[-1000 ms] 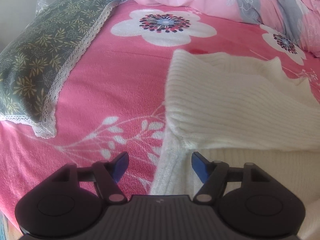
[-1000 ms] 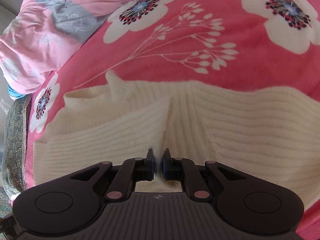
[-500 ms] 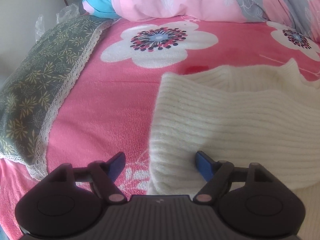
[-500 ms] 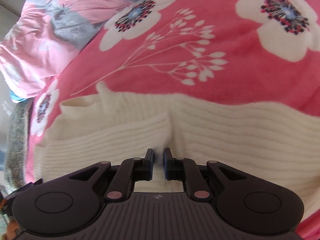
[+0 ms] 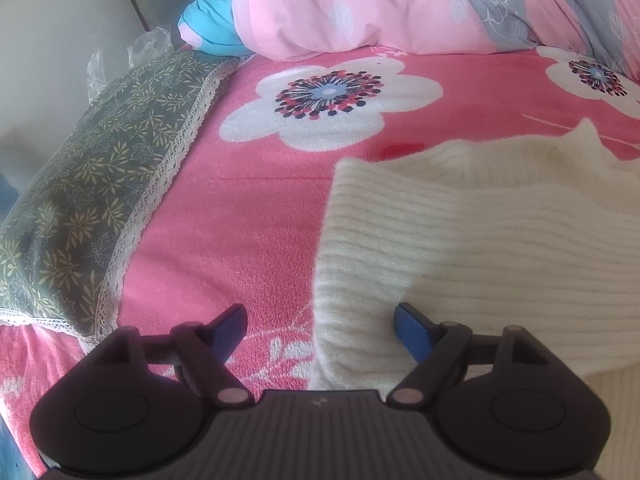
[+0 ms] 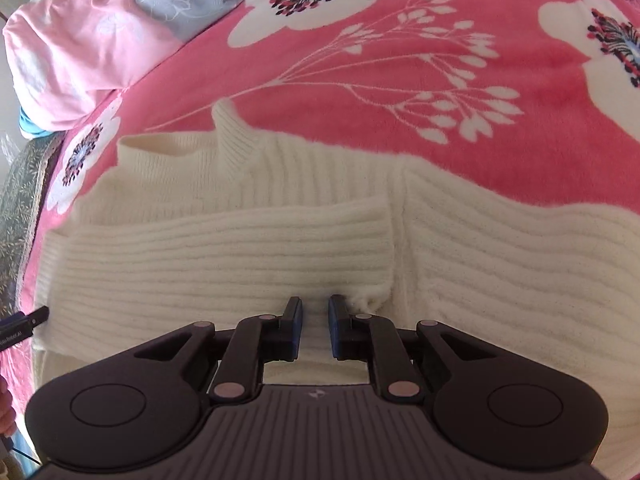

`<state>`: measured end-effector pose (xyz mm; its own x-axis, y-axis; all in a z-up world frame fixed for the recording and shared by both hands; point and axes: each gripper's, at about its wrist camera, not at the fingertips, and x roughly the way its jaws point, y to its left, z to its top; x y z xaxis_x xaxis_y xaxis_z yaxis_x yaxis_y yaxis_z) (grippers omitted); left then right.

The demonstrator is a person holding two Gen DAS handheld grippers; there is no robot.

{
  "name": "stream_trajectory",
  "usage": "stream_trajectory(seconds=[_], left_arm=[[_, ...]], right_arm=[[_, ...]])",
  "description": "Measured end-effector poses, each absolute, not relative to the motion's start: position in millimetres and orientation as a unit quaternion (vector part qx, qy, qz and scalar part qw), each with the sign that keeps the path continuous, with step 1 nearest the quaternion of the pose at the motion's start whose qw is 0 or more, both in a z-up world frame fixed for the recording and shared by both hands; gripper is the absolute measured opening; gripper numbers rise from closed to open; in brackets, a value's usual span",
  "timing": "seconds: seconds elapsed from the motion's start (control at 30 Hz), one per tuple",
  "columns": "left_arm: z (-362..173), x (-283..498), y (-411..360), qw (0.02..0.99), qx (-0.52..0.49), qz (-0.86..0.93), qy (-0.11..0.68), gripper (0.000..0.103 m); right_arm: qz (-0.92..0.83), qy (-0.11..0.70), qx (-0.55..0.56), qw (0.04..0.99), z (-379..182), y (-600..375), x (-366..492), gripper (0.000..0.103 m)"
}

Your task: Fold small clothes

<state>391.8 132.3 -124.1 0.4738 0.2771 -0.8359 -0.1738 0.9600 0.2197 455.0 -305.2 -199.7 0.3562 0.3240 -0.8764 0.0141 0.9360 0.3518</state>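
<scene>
A cream ribbed sweater lies flat on the pink flowered blanket, collar at the far side. Its left sleeve is folded across the body, and the cuff ends near the middle. My right gripper hovers over the sleeve's near edge just left of the cuff, jaws a narrow gap apart, gripping nothing. My left gripper is open wide and straddles the sweater's folded left edge. The right fingertip is over the knit, the left one over the blanket.
A green leaf-print pillow with lace trim lies left of the sweater. A bunched pink and grey quilt and a turquoise cloth sit at the far edge of the bed. A pale wall stands behind the pillow.
My right gripper has let go of the sleeve cuff, which now lies flat across the sweater body. My left gripper's jaws widened slightly and it shifted along the sweater's left edge.
</scene>
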Motion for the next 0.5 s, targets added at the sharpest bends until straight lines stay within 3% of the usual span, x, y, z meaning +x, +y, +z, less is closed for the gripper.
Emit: stream_trajectory(seconds=[0.23, 0.37, 0.5], left_arm=[[-78, 374, 84, 0.891, 0.083, 0.062, 0.441, 0.084], [-87, 385, 48, 0.884, 0.080, 0.032, 0.459, 0.084], [-109, 396, 25, 0.873, 0.095, 0.026, 0.477, 0.084]], right_arm=[[0.067, 0.468, 0.218, 0.853, -128, -402, 405, 0.103], [-0.041, 0.422, 0.273, 0.864, -108, -501, 373, 0.103], [-0.161, 0.427, 0.293, 0.840, -121, -584, 350, 0.103]])
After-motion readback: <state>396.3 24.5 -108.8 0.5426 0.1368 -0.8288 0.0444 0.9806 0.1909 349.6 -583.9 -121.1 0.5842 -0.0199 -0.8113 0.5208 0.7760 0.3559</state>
